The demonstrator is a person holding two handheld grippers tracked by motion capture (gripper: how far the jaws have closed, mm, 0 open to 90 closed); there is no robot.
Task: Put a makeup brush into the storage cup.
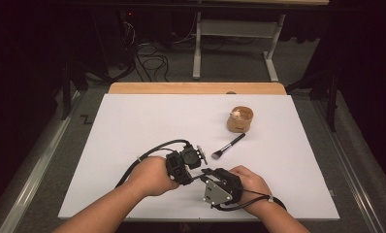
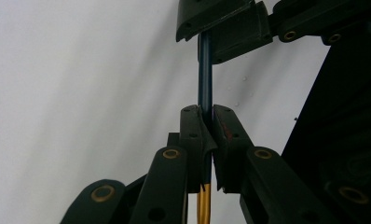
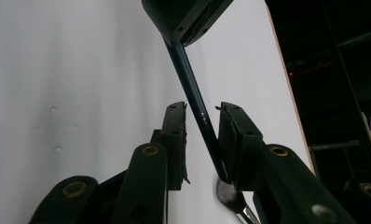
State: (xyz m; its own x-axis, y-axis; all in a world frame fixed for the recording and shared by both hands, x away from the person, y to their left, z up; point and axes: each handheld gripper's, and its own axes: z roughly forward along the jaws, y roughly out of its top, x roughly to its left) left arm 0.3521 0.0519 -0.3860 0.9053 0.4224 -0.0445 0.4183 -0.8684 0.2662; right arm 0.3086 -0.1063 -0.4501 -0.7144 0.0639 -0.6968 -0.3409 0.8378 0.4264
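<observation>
Near the front edge of the white bench [image 1: 133, 126], the left gripper [image 2: 207, 135] is pinching a thin dark blue stick with a gold end [image 2: 205, 74], its jaws pressed together on it. The right gripper [image 3: 202, 135] is standing spread around the same stick, its far end sitting in the left gripper's jaws. A black-handled makeup brush [image 1: 228, 146] is lying beside a round wooden cup [image 1: 240, 120].

a: the thin dark handle [image 2: 205, 74] runs into the other tool's clamp at the top of the left gripper view — its end is hidden there.
b: and the gold part drops off the bottom edge. in the high view, the pale thing in the wooden cup [image 1: 241, 119] is too small to tell.
</observation>
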